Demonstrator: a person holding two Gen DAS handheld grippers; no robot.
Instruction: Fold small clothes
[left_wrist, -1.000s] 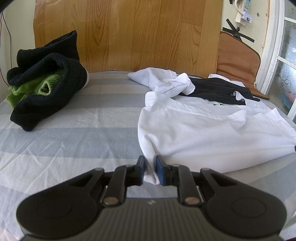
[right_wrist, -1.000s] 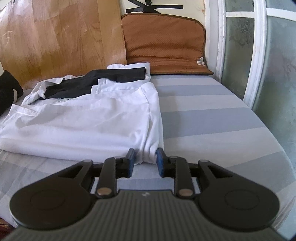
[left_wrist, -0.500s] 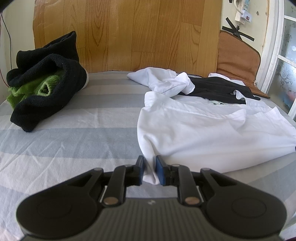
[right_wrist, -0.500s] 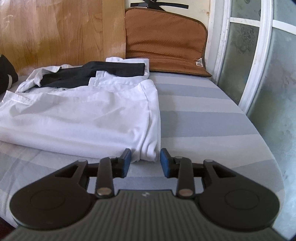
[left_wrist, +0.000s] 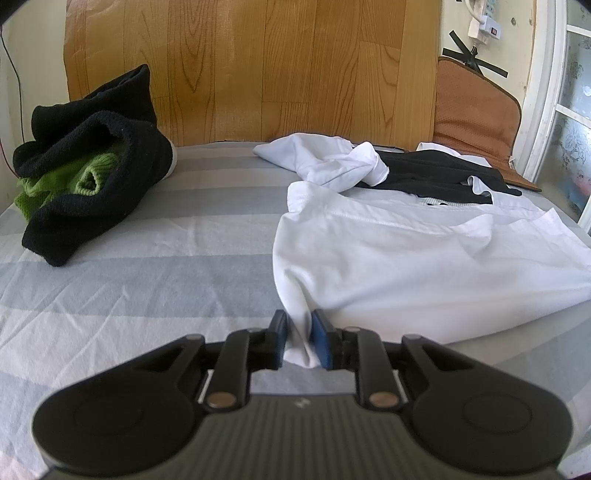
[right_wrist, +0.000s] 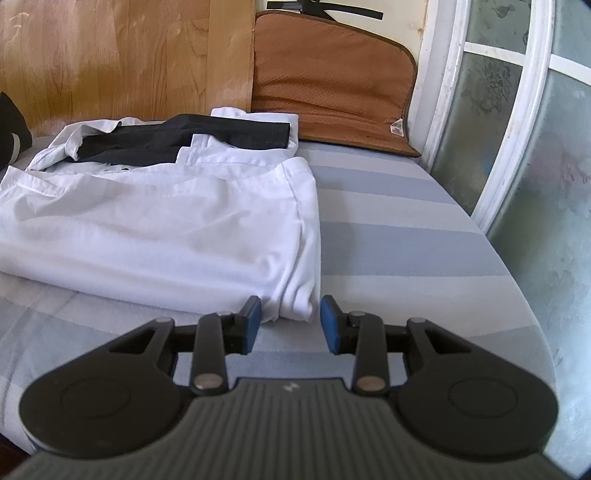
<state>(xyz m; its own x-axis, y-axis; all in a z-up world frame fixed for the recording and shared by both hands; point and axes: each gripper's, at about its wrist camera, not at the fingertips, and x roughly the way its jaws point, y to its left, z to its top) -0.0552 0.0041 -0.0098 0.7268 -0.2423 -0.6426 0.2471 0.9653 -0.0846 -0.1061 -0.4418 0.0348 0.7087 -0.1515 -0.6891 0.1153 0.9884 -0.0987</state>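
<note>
Your left gripper (left_wrist: 300, 334) sits low and level, pointing straight ahead. Its two blue-padded fingers (left_wrist: 277, 334) stand close together, pinched on a corner of white cloth (left_wrist: 301, 345) that fills the narrow gap between the pads and bunches up just ahead of the tips. Both linkage arms are drawn inward, nearly parallel.

Your right gripper (right_wrist: 290, 319) is also low and level, aimed forward. Its fingers (right_wrist: 252, 319) are spread apart, with a clear gap between the blue pads. The folded cloth corner lies just ahead of that gap, nearer the left pad, and neither pad presses on it.
</note>
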